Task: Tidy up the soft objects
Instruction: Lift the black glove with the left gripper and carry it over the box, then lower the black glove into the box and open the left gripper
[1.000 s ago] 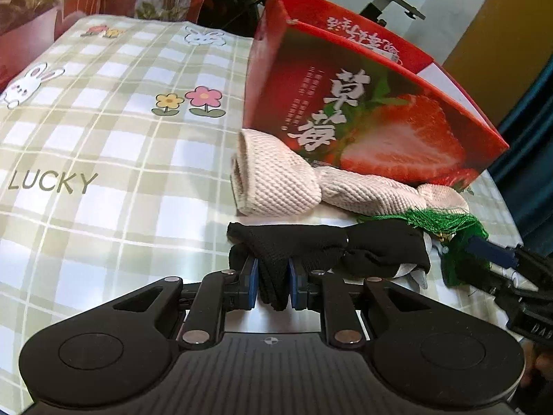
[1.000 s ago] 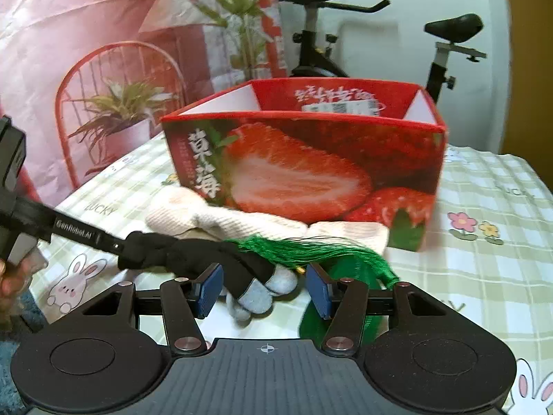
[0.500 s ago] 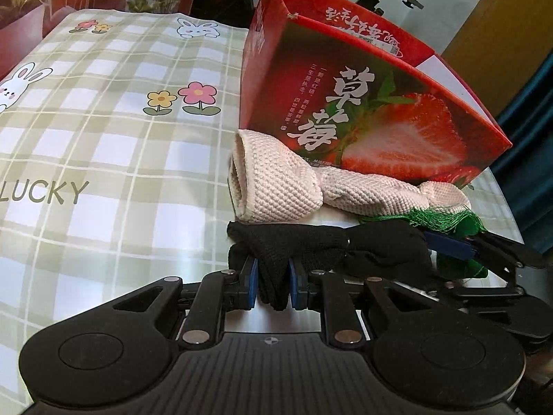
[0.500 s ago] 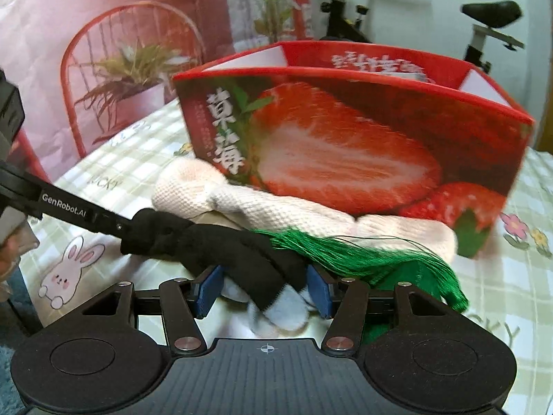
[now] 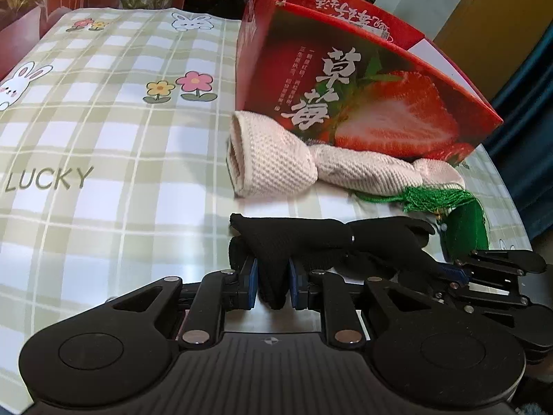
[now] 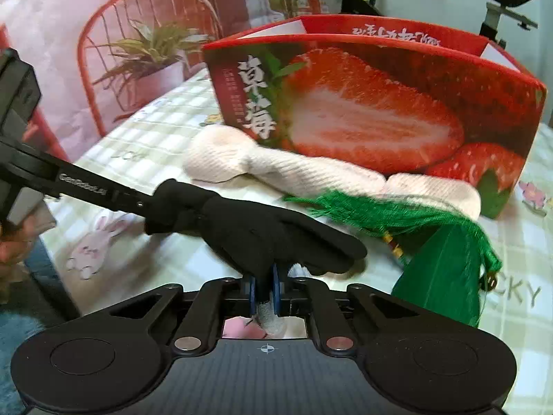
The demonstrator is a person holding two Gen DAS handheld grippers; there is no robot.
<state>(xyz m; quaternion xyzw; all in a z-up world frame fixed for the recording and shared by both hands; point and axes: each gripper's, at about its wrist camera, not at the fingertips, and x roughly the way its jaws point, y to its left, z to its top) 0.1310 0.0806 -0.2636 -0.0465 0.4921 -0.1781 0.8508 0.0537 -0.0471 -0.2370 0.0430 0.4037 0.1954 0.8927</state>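
Pickup step: left gripper (image 5: 273,285) jaws pinched one end of the black sock (image 5: 311,238); right gripper (image 6: 265,290) jaws had just closed on the other. Next likely: lift together into the strawberry box (image 5: 363,103) beyond both jaws.

One black sock (image 5: 311,242), one cream sock (image 5: 276,162), one green tassel (image 6: 432,242), one strawberry box (image 6: 380,103).
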